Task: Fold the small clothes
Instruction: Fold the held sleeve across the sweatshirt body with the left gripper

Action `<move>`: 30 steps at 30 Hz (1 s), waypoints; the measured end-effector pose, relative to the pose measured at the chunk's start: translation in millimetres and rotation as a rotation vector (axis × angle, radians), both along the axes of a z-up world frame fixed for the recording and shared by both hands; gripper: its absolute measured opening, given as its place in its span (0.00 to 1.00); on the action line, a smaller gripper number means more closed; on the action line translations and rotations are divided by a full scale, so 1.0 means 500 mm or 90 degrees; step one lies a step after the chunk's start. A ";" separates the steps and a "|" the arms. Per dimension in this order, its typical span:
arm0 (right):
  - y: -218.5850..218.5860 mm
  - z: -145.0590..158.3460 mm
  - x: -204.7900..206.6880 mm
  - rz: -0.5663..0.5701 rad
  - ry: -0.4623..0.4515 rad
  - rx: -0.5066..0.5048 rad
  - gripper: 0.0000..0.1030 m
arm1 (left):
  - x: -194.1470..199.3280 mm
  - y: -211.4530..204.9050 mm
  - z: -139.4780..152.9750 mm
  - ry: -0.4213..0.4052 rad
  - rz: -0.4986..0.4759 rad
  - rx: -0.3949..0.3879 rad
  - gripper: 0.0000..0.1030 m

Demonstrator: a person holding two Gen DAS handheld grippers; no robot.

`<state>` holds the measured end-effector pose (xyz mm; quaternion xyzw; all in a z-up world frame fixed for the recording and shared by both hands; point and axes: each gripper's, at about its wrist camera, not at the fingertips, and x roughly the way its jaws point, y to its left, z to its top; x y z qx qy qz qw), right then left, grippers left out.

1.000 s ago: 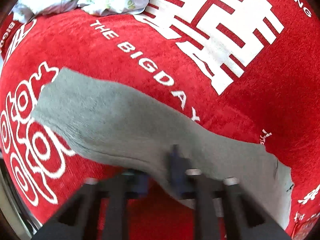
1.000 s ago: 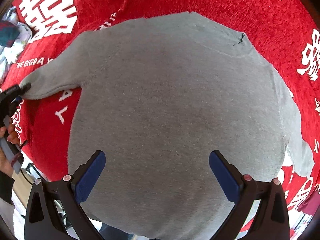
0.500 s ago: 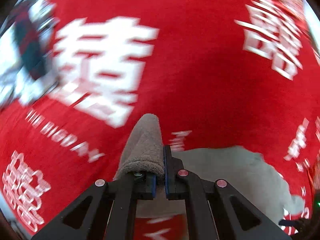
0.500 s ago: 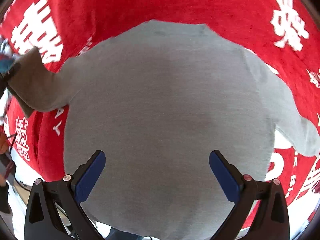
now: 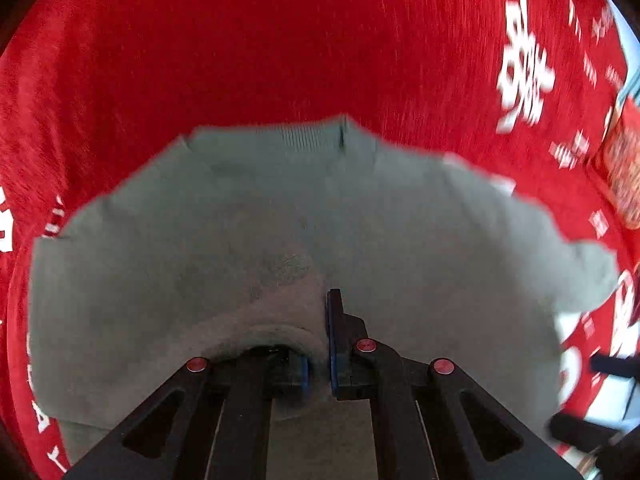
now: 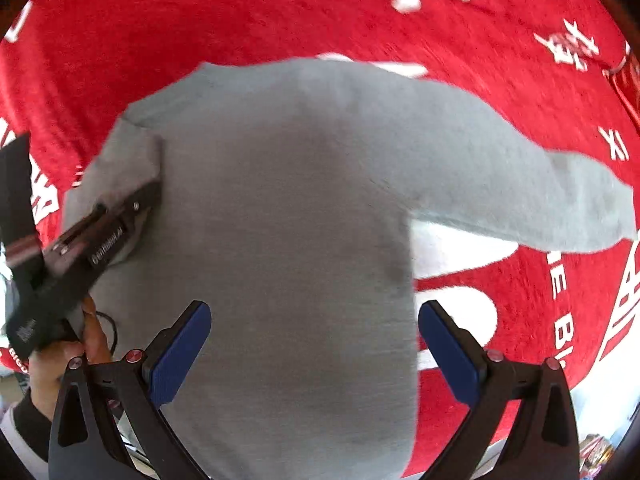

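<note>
Pinching the grey sleeve cuff (image 5: 276,332), the left gripper (image 5: 316,344) carries it over the sweater (image 6: 288,208) spread on the red cloth (image 6: 240,12); the right gripper (image 6: 312,344) hovers agape above the hem; the cuff could slip, bunching the fold

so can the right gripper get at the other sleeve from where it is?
Probably yes. The right gripper is open above the sweater's body, and the right sleeve lies flat on the red cloth with nothing on it.
</note>
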<state>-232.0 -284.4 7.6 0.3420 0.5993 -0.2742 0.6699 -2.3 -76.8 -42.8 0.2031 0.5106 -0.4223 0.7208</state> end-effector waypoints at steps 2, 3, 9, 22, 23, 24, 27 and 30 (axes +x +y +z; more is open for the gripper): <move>-0.007 -0.012 -0.003 0.000 0.008 0.004 1.00 | -0.013 0.010 0.006 -0.022 -0.009 -0.004 0.08; -0.010 -0.014 -0.003 0.003 0.008 0.002 1.00 | -0.015 0.011 0.012 -0.026 -0.013 0.002 0.19; 0.022 0.035 0.104 0.122 -0.048 -0.053 1.00 | 0.015 0.115 0.132 -0.082 0.035 -0.009 0.93; 0.277 -0.056 0.414 0.590 0.004 -0.355 0.78 | 0.268 0.355 0.012 0.060 0.277 0.109 0.93; 0.279 -0.063 0.421 0.598 0.013 -0.364 0.62 | 0.272 0.350 0.003 0.059 0.275 0.110 0.93; 0.275 -0.064 0.429 0.593 0.016 -0.362 0.19 | 0.276 0.355 0.000 0.058 0.275 0.109 0.93; 0.215 -0.027 0.416 0.474 -0.038 -0.306 0.12 | 0.281 0.342 0.003 0.056 0.280 0.105 0.93; 0.091 0.015 0.349 0.239 -0.135 -0.187 0.12 | 0.279 0.333 0.007 0.048 0.270 0.110 0.93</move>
